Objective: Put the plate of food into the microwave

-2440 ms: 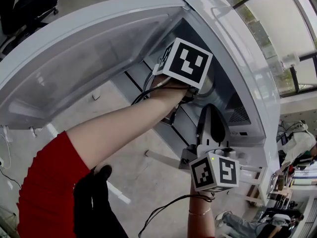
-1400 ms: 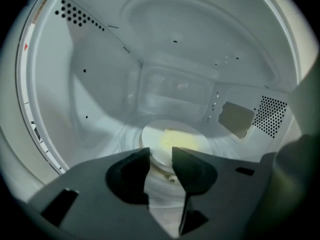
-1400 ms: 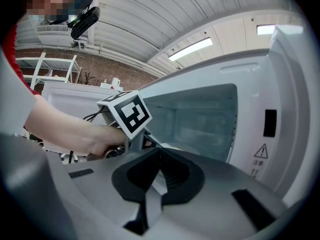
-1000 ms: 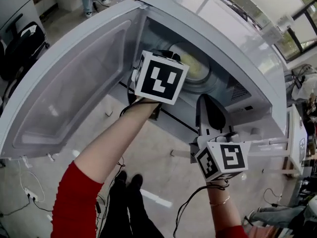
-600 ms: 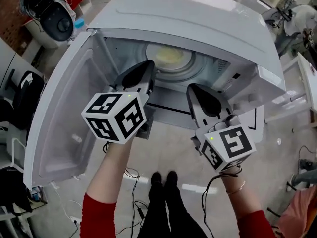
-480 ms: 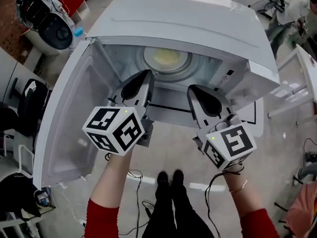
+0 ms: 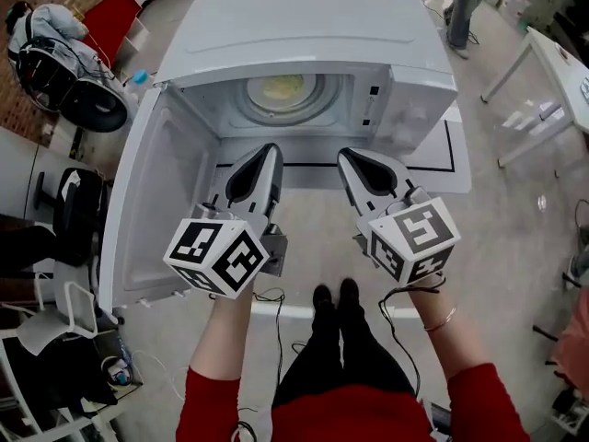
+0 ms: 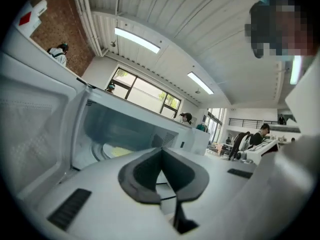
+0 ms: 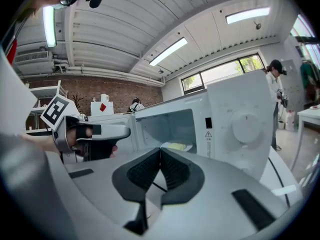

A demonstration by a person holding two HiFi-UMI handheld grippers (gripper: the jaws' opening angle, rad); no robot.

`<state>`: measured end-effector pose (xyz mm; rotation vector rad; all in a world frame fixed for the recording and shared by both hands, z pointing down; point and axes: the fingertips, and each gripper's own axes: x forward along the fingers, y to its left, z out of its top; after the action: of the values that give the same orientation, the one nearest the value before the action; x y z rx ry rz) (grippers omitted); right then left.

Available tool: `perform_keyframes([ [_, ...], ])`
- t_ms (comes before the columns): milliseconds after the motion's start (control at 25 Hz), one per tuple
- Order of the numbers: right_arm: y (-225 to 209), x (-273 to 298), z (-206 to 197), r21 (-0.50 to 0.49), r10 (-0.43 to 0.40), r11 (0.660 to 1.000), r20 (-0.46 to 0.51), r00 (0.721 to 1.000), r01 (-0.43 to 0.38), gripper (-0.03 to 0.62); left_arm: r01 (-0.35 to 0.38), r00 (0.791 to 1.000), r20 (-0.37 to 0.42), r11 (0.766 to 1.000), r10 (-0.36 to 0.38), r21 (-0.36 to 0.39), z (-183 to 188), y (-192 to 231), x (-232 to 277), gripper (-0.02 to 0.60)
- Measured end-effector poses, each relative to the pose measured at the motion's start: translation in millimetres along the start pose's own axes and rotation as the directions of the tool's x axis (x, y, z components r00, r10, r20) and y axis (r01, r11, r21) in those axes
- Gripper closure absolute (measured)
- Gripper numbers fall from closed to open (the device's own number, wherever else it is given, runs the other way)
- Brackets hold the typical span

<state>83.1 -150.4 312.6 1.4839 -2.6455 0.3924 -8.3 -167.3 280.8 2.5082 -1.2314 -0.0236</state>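
The left gripper [image 7: 268, 149] and right gripper [image 7: 346, 154] hover side by side, jaws pressed together on nothing. Beyond them the microwave [image 7: 304, 26] gapes unobstructed, its door [image 7: 147, 201] swung left. The plate of food [image 7: 282, 88] sits inside.

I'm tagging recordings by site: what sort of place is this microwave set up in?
Probably a lab or open workshop rather than a home kitchen. The microwave stands in a large hall with bare ceiling strip lights and a brick wall, and other people are busy in the background.
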Motion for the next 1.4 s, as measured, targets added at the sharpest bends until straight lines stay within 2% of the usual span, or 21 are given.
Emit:
perform_keyframes([
  [160, 9, -34, 0, 0.033, -0.014, 0.999, -0.028, 1.0, 0.015, 0.579, 0.013, 1.0, -0.017, 0.999, -0.014, -0.034, -4, -22, -19, 0.574],
  [480, 30, -97, -8, 0.125, -0.013, 0.992, -0.015, 1.0, 0.015, 0.58, 0.028, 0.999, -0.026, 0.999, -0.028, -0.022, -14, -65, -69, 0.574],
  [560, 30, -108, -11, 0.147, -0.022, 0.989, -0.01, 1.0, 0.023, 0.579, 0.025, 0.999, -0.033, 1.0, -0.025, 0.004, -19, -74, -80, 0.574],
  [720, 37, -123, -12, 0.12, -0.015, 0.993, -0.008, 1.0, 0.016, 0.58, 0.025, 0.999, -0.043, 0.997, -0.022, 0.069, -28, -85, -91, 0.574],
  [1080, 45, -132, -2, 0.089, 0.017, 0.996, 0.021, 1.0, -0.019, 0.58, 0.012, 1.0, -0.021, 1.0, -0.012, 0.022, -35, -93, -97, 0.574],
  [1400, 53, -134, 5, 0.029, 0.039, 0.999, 0.034, 0.999, -0.04, 0.58, 0.016, 1.0, 0.006, 0.999, -0.016, 0.042, -24, -100, -99, 0.574],
])
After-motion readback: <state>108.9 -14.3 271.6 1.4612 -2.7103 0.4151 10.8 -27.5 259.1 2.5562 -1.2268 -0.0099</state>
